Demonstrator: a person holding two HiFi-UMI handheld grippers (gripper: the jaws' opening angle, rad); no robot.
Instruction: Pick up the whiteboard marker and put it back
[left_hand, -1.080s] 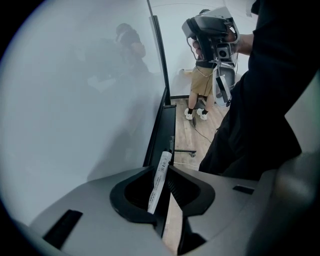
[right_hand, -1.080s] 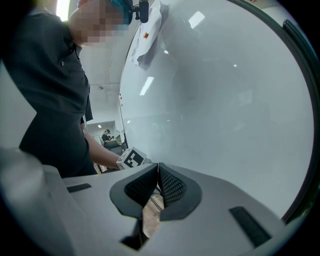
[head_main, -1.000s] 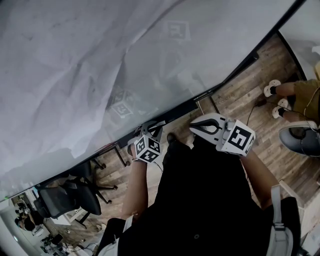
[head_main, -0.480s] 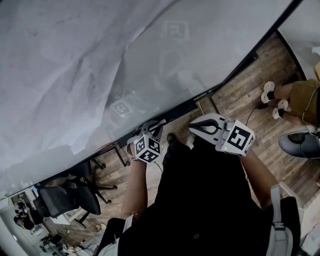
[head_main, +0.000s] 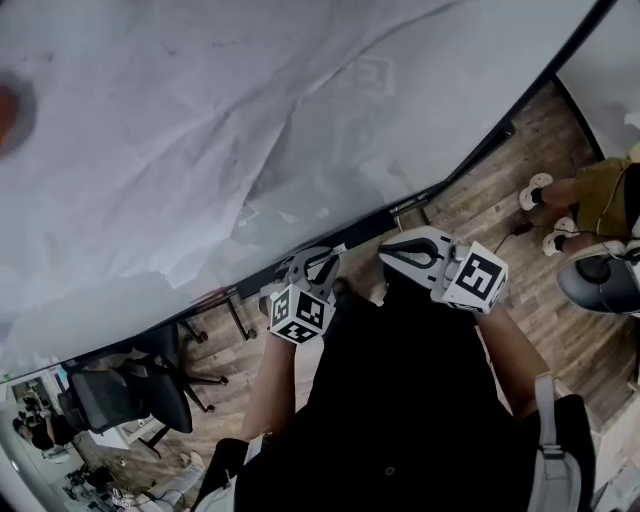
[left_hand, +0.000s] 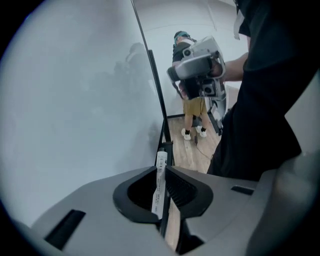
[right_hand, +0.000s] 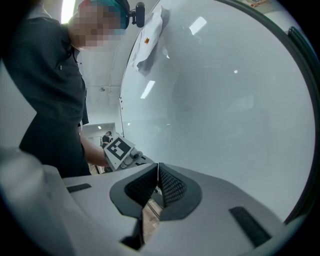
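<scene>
The whiteboard marker (left_hand: 160, 186), white with a printed label, stands upright between the jaws of my left gripper (left_hand: 163, 171). Those jaws are closing, and their pads pinch the marker's barrel. In the head view the left gripper (head_main: 320, 260) is just below the whiteboard's (head_main: 200, 130) black bottom rail (head_main: 405, 205), with the marker (head_main: 334, 250) sticking out past its tips. My right gripper (head_main: 386, 256) is level beside it, shut and empty; in its own view the right gripper (right_hand: 158, 168) has pads that meet. Each gripper shows in the other's view: the left gripper (right_hand: 120, 150) and the right gripper (left_hand: 197, 72).
A black office chair (head_main: 130, 395) stands on the wooden floor at lower left. Another person's legs in white shoes (head_main: 545, 185) are at the right, near a grey round object (head_main: 600, 285). A sheet of paper (right_hand: 150, 35) hangs high on the board.
My left gripper has lifted away from the board's bottom rail with the marker between its jaws, which have narrowed. The right gripper has stayed where it was.
</scene>
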